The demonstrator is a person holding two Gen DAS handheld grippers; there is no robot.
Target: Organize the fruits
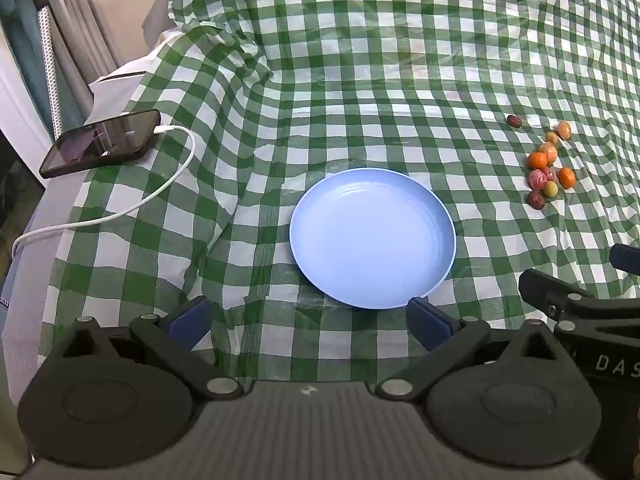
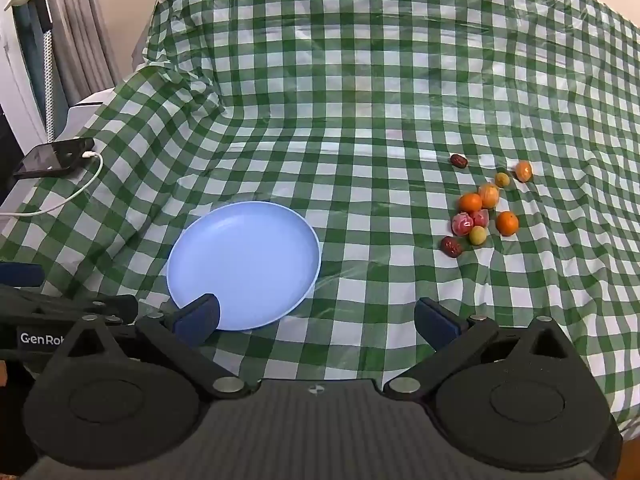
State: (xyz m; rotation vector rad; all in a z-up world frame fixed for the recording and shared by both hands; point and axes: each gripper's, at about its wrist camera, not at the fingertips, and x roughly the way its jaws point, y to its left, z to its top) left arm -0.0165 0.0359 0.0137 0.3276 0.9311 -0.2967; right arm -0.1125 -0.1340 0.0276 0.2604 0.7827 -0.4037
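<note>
Left wrist view first: the left gripper (image 1: 308,320) has its fingers (image 1: 192,318) spread wide with nothing between them, just green-checked tablecloth (image 1: 360,80). The blue plate (image 1: 372,236) sits right ahead, its near rim just behind the right-hand fingertip, nothing on it. The pile of small fruits (image 1: 546,168) is off to the right of the plate and a bit farther back: a few orange ones, a couple of yellow-green ones, some reddish ones, with one dark red jujube (image 1: 514,121) lying apart behind the rest. Left of the plate and well apart from it there's a black phone (image 1: 100,144) with a white charging cable (image 1: 132,208) plugged in. The right gripper (image 1: 600,312) pokes in at the right edge.

Right wrist view: the right gripper (image 2: 316,322) is also wide open and holding nothing. The plate (image 2: 244,264) is ahead on the left, with one fingertip in front of its near rim. The fruits (image 2: 484,212) lie to the right of the plate, all on the cloth, none on the plate. The phone (image 2: 52,158) is far left of the plate.
</note>
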